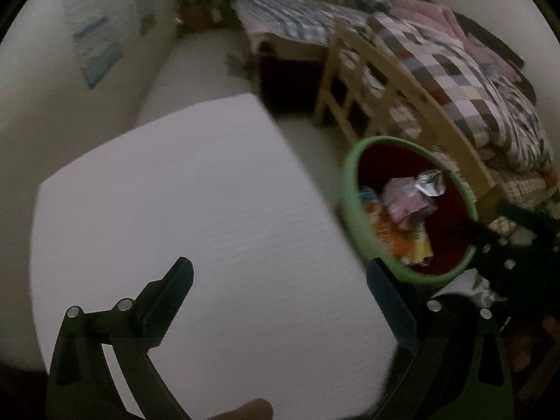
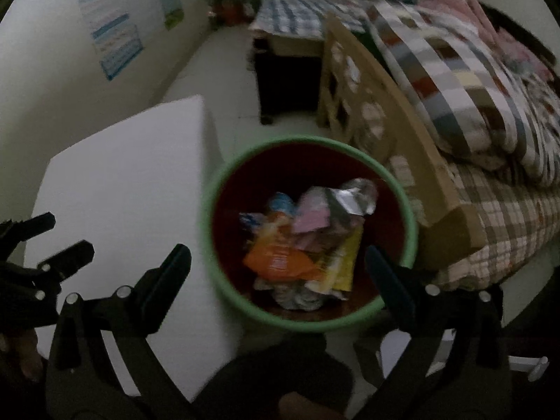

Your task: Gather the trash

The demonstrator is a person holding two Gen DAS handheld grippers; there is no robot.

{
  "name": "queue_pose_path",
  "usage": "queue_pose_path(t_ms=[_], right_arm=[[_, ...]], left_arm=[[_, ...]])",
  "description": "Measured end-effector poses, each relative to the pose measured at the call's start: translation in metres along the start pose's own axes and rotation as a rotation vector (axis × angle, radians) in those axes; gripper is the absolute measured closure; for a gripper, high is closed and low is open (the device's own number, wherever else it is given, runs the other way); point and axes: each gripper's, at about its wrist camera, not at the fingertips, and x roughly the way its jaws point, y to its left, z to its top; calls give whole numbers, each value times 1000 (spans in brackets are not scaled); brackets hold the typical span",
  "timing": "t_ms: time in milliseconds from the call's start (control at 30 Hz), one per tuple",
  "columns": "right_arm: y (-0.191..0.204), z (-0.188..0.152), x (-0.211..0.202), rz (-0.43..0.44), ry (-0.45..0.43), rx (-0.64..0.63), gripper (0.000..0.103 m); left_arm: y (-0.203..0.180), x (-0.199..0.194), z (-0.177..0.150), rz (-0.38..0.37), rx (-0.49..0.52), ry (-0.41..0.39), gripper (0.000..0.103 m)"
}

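- The left gripper (image 1: 280, 297), black with two flat fingers, hangs over the big white flat table top (image 1: 182, 210). Its fingers stand wide apart and nothing is between them.
- The right gripper (image 2: 278, 273), black too, hangs right above the round bin with the green rim and dark red inside (image 2: 409, 217). Its fingers are spread wide as well and hold nothing.
- I think both tools point down and sit empty because the trash is already dropped in, so there is nothing left to squeeze.
- The white table top looks bare in both views. I see no trash left on it.
- The bin stands on the pale floor, just beside the table's edge and near the bed, likely so trash only has a short way to go.
- Inside the bin lies a pile of crumpled wrappers (image 2: 308, 241): an orange packet (image 2: 276, 262), a yellow one, a pink one (image 2: 311, 217) and a shiny silver foil piece (image 2: 353, 196) on top. The pile sits low in the bin, with lots of room above it.
- Behind the bin is a light wooden bed end (image 2: 378, 140), touching or almost touching the rim.
- Farther back, a checked quilt in many colours (image 2: 455, 80) is heaped on the bed.
- Farthest away, blue and white posters (image 2: 115, 31) hang on the wall.
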Motion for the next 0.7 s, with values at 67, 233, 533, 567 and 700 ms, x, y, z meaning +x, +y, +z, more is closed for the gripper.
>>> queue_pose_path(t_ms=[67,233,533,567,700], right_arm=[[20,-5,-13,7,-56,-25,5],[64,-22,-41,44,-183,-66,5],[115,-54,-76,71,-320,-110,5],[120,-57,-79,73,-327,-113,5],[137,-71,-88,72,-365,-118,5]], left_arm=[[21,-16,-18,38,-4,-45,8],[65,-59,-58,113,-39,-156,8],[123,-106,-112,158,-220,-305,8],[127,-109,-116,150,-235,-315,8],[139,-121,-131,182,-240,-359,8]])
